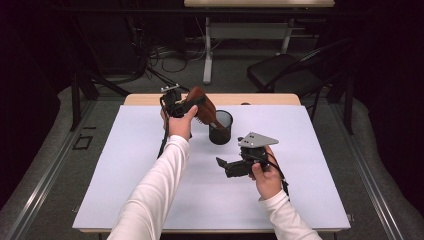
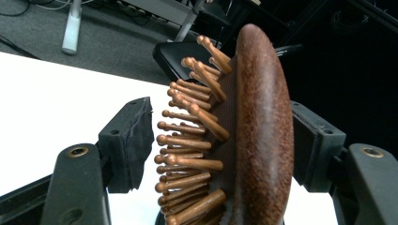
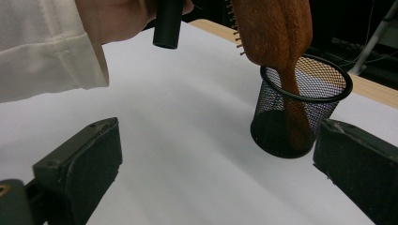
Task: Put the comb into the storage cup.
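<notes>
Hairbrush point(image 2: 263, 136), reddish-brown wood with peg bristles, stood handle-down in your black mesh cup point(image 3: 300, 112) on the white worktop point(image 1: 125, 165). Your left tool point(image 1: 176, 106) sat around its head, jaws loosened, one pad clear of the bristles. Your right tool point(image 1: 227, 165) stayed apart, empty.

Hairbrush point(image 1: 202, 106) handle-down in mesh cup point(image 1: 220, 131)

Left gripper point(image 1: 196, 103) raised at the end of an outstretched white-sleeved arm, jaws parted, one pad clear of what stands between them. Right gripper point(image 1: 223, 165) held low, jaws spread wide with nothing between.
</notes>
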A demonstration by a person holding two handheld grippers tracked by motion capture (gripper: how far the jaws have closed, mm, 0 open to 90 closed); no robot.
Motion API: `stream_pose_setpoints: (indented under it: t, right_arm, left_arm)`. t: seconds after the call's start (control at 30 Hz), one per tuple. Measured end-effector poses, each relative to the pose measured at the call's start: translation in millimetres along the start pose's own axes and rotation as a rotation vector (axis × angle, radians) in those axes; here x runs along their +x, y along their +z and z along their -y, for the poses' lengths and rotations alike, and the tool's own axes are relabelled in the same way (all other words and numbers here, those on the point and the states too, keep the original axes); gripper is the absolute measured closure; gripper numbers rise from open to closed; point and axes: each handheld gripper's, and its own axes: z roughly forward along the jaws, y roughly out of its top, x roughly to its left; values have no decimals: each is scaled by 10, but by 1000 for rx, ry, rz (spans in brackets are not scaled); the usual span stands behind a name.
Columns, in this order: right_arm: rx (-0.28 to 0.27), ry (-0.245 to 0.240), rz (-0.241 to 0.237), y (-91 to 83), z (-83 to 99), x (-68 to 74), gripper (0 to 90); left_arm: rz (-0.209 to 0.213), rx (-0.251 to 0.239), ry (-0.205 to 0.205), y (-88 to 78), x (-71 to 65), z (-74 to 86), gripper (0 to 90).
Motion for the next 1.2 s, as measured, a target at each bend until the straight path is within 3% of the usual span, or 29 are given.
stream_pose_setpoints:
  t: [0.67, 1.0, 1.2]
  right_arm:
    - [-2, -2, 1, 1, -2, 6, 14]
    - [0, -5, 2, 8, -1, 13, 14]
    - [1, -8, 1, 15, 0, 19, 14]
  left_arm:
    - [7, -62, -8, -213, 60, -171, 279]
    - [26, -81, 10, -344, 66, -258, 301]
    - [29, -68, 30, -375, 80, -285, 312]
